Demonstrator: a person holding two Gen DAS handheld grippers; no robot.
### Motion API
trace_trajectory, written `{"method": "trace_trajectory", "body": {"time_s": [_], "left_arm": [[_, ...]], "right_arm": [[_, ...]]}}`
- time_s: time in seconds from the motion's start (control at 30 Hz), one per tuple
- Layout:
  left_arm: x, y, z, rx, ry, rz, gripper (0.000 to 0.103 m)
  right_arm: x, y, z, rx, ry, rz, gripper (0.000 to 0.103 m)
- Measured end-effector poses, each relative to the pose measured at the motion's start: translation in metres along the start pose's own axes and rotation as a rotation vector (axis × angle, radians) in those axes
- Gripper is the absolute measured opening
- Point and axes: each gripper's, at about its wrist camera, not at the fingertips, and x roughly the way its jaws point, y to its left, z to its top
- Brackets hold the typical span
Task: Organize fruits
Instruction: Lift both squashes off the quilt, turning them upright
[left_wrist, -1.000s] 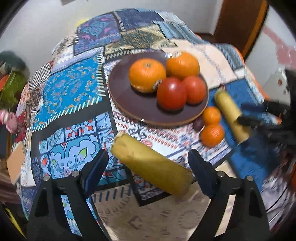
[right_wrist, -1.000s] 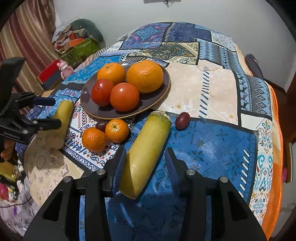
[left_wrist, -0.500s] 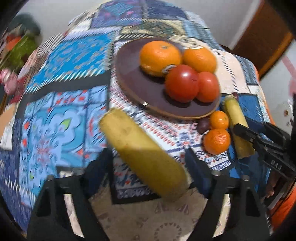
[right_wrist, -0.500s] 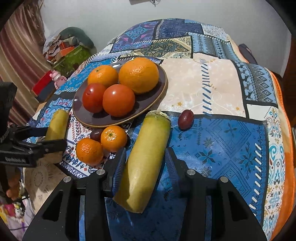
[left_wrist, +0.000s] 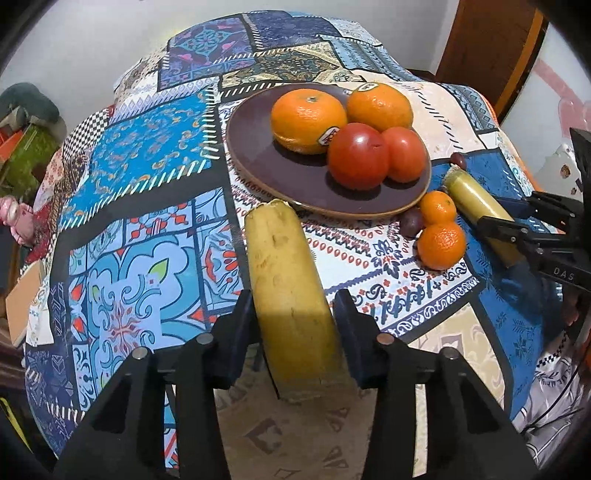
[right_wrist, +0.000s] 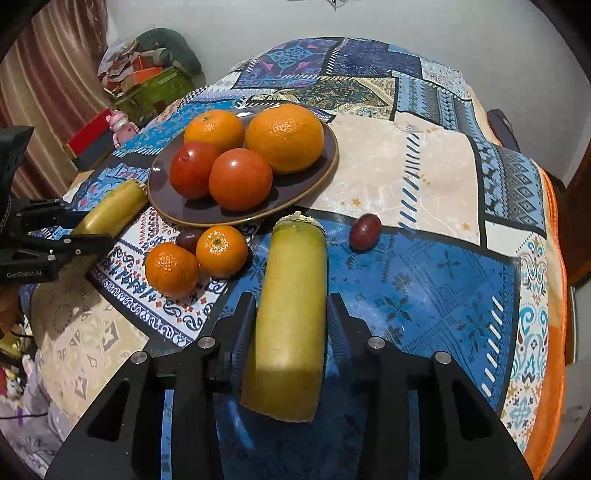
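Left gripper (left_wrist: 295, 314) closed on 1 yellow fruit (left_wrist: 291, 295); right gripper (right_wrist: 291, 314) closed on second yellow fruit (right_wrist: 288, 314). Beyond: plate (right_wrist: 317, 177), 2 oranges, 2 tomatoes.

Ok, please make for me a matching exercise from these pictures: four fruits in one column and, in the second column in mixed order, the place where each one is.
Column 1
1. tomatoes
2. small mandarins
3. lone grape
4. banana nearest that grape

Column 2
a. between the fingers of the right claw
b. on the plate
c. side by side on the cloth, just beside the plate
d. alone on the blue patch of the cloth

Pairs: 1-b, 2-c, 3-d, 4-a
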Motion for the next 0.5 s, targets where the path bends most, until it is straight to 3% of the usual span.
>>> {"method": "trace_trajectory", "body": {"time_s": [0.17, 0.3, 0.5], "left_arm": [[0.011, -0.004, 0.002, -0.032, -0.004, 0.004, 0.044], [0.015, -0.007, 0.004, -0.042, -0.032, 0.031, 0.044], [0.015, 0.002, 0.006, -0.109, -0.045, 0.007, 0.039]], "right_arm": [[0.013, -0.001, 0.004, 0.047, 0.036, -0.009, 0.037], [0.015, 0.004, 0.006, 0.041, 0.018, -0.031, 0.039], [0.016, 0.004, 0.006, 0.051, -0.014, -0.041, 0.034]]}}
